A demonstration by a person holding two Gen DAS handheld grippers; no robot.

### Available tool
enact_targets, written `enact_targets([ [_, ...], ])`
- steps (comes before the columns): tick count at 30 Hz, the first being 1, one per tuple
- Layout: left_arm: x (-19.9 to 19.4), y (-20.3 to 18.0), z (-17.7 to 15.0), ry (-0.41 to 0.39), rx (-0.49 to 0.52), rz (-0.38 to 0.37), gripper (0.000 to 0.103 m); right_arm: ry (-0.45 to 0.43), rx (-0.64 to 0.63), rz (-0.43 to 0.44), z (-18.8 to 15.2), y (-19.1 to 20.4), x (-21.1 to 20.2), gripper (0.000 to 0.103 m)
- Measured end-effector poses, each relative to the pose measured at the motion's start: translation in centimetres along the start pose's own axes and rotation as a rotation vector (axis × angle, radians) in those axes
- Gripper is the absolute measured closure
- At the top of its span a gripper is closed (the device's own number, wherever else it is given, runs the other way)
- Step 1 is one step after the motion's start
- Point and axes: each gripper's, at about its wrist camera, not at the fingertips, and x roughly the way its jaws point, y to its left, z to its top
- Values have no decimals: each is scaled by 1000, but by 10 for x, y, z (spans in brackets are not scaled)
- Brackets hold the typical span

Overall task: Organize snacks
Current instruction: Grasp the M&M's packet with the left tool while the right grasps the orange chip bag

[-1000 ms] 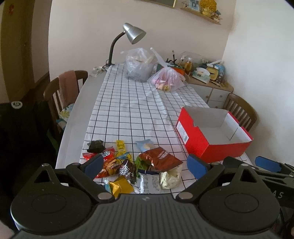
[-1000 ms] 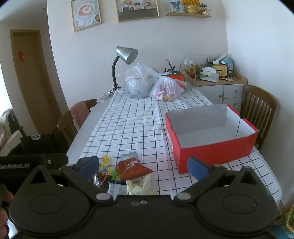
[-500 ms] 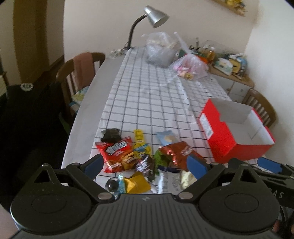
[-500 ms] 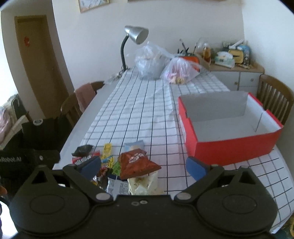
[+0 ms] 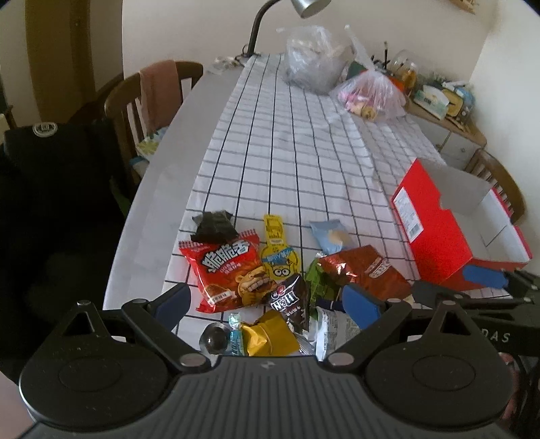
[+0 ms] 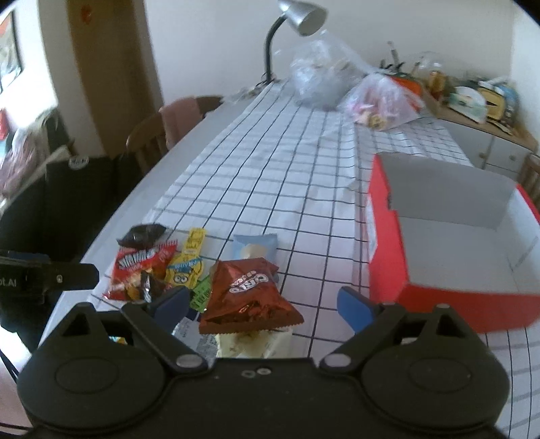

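A pile of snack packets lies at the near end of the checked tablecloth: a red chip bag (image 5: 226, 270), a yellow packet (image 5: 279, 256), a dark chocolate packet (image 5: 290, 299), a gold packet (image 5: 268, 334), a pale blue packet (image 5: 332, 234) and a brown-red bag (image 5: 364, 270), which also shows in the right wrist view (image 6: 246, 292). An open red box (image 5: 435, 236) with an empty white inside stands to the right (image 6: 384, 236). My left gripper (image 5: 266, 300) is open above the pile. My right gripper (image 6: 263, 304) is open over the brown-red bag.
A desk lamp (image 5: 303, 6), a clear plastic bag (image 5: 314, 62) and a pink-filled bag (image 5: 369, 94) stand at the table's far end. Wooden chairs (image 5: 152, 94) stand at the left and far right. A cluttered sideboard (image 6: 479, 101) stands behind the box.
Both grippers have tilted down and moved closer to the snack pile, which now fills more of each view. Jaws stay open.
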Motion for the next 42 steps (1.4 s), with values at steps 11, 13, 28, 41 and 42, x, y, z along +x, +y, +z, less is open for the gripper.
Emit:
enact_targets([
  [11, 57, -5, -2, 100, -9, -12, 12, 164, -147, 72, 10, 3, 67, 19],
  [13, 64, -4, -2, 117, -24, -25, 14, 186, -164, 81, 11, 4, 73, 20],
  [28, 98, -3, 0, 221, -123, -95, 47, 239, -157, 88, 11, -2, 95, 27],
  [41, 108, 1, 1, 243, -168, -101, 68, 230, -103, 72, 7, -15, 100, 53],
  [42, 108, 2, 1, 243, -171, -101, 69, 226, -104, 71, 6, -15, 99, 56],
])
